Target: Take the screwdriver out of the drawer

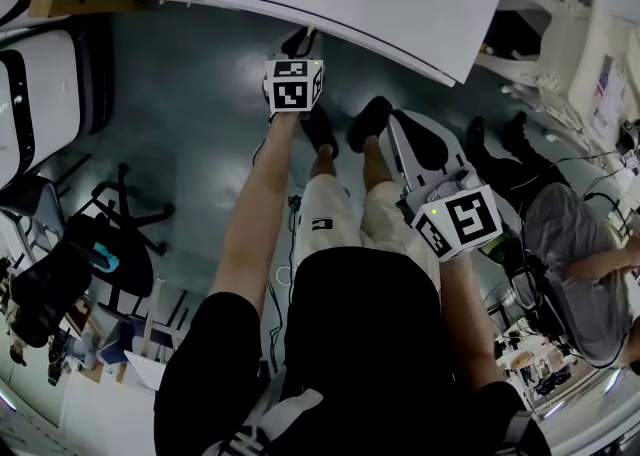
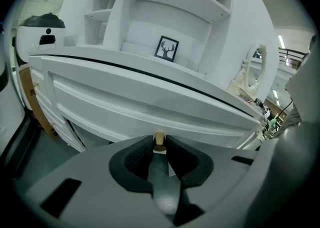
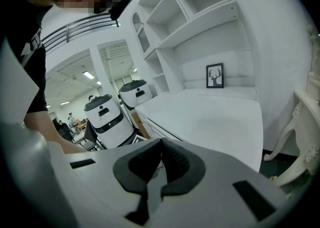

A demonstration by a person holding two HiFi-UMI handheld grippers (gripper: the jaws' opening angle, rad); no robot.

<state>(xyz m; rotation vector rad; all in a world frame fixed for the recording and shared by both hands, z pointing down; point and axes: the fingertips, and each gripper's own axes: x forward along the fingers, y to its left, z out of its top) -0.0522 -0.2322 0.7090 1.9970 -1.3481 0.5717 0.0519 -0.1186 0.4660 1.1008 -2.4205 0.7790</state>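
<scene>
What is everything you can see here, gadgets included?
desk: one, white, in front of the person
knob: one, brass, on the desk's front
shelf unit: one, white, on the desk's back
deer picture: one, black-framed, in a shelf niche
rounded machines: two, white with black tops, past the desk
ornate chair: one, white, by the desk's end
seated person: one, grey top, head view's right
shoes: two, black, on the wearer's feet
left gripper: one, grey, closed on the knob
right gripper: one, grey, jaws together, empty

Tool (image 2: 159, 138) on brass drawer knob (image 2: 159, 142)
</scene>
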